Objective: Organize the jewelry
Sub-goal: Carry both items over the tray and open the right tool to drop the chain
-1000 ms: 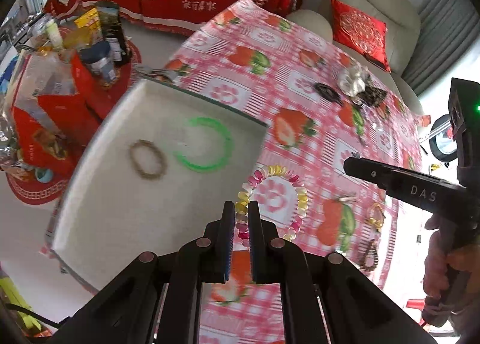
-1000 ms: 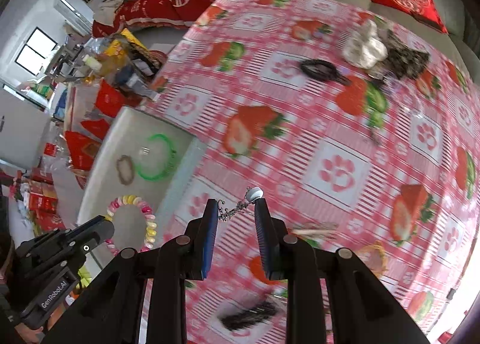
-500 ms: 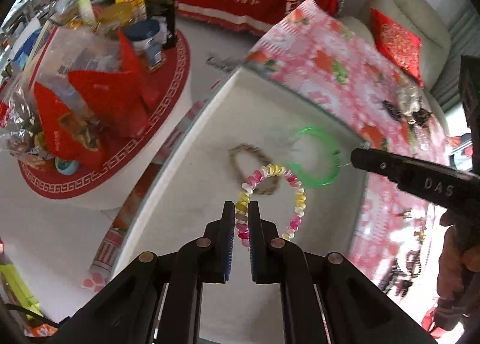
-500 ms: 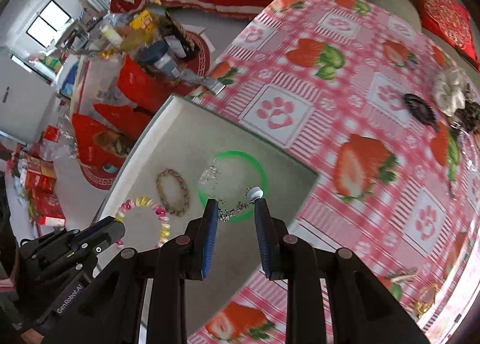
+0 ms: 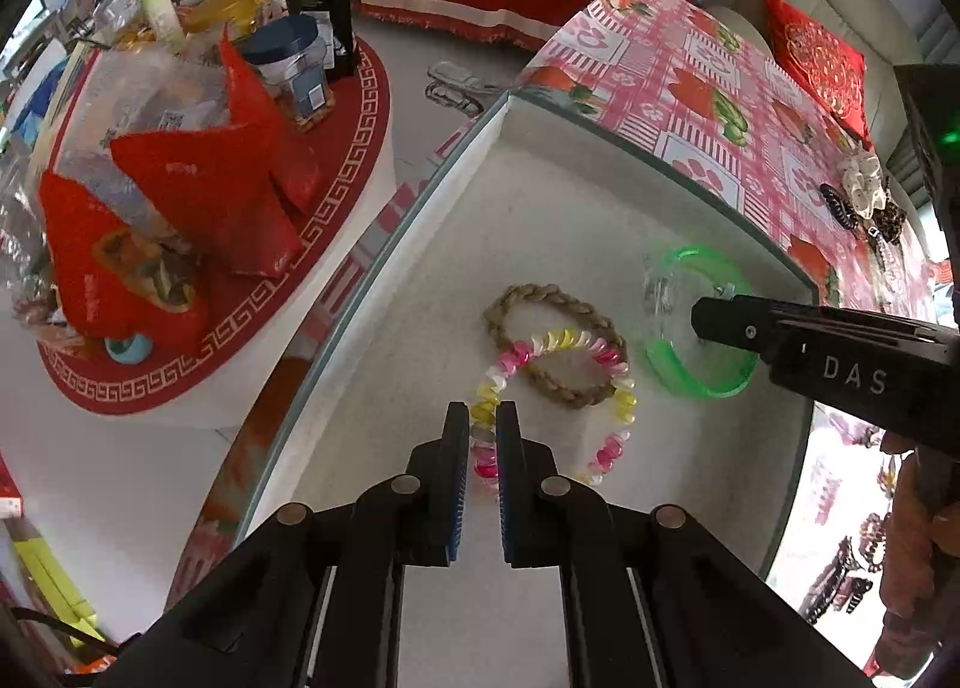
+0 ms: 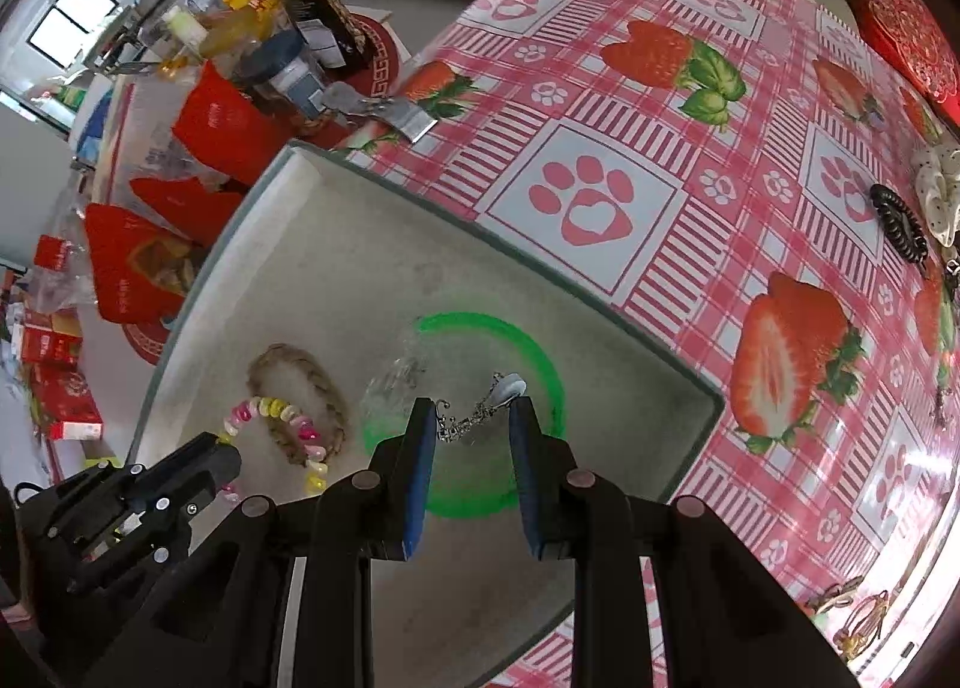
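Observation:
My left gripper [image 5: 482, 418] is shut on a pastel spiral bead bracelet [image 5: 558, 346], which hangs over a white tray [image 5: 420, 244] and overlaps a tan braided bracelet [image 5: 534, 298] lying there. A green bangle [image 5: 702, 382] lies in the tray further right, with a clear plastic piece [image 5: 657, 292] at its edge. My right gripper [image 6: 472, 418] is shut on a short silver chain with a pale disc [image 6: 480, 415], held above the green bangle [image 6: 540, 352]. The left gripper [image 6: 222, 457] shows at the lower left of the right wrist view.
The tray [image 6: 336, 165] sits at the corner of a strawberry-print tablecloth [image 6: 660, 147]. A black coil hair tie [image 6: 900, 226], a scrunchie [image 6: 936, 190] and more jewelry [image 6: 858, 616] lie on the cloth. A low round table [image 5: 336, 208] with red bags and jars stands left.
Both grippers have travelled from above the tablecloth to above the tray and sunk lower, each carrying its piece. The bead bracelet now overlaps the braided one.

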### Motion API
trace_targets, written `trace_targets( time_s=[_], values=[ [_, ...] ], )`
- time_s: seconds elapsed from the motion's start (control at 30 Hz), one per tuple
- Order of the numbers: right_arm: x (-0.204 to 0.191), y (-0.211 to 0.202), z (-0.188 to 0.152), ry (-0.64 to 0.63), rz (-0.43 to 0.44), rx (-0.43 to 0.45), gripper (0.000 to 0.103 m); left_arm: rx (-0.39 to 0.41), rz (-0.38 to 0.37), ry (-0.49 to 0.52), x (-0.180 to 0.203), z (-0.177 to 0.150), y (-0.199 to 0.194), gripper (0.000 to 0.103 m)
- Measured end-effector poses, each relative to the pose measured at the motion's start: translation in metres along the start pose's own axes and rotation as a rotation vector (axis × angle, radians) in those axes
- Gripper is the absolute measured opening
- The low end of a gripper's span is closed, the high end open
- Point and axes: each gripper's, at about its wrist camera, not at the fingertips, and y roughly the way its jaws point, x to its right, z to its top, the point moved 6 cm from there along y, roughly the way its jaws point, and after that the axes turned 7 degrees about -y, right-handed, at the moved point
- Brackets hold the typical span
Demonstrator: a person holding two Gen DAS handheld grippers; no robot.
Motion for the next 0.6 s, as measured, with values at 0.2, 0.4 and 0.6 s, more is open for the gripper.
trace_targets(
  time_s=[0.2,0.4,0.6],
  values=[
    [0.0025,0.0057,0.0039,0.002,-0.012,-0.006,0.027,0.007,0.042,0.047,0.0037,0.0004,0.0033,0.015],
    [0.0,0.0081,0.0066,0.003,-0.01,-0.014,0.032,0.012,0.096,0.082,0.0042,-0.0023,0.0013,0.015],
    [0.0019,-0.0015,0.0035,0.023,0.007,0.005,0.043,0.043,0.113,0.114,0.0077,-0.0011,-0.0061,0.015]
  ],
)
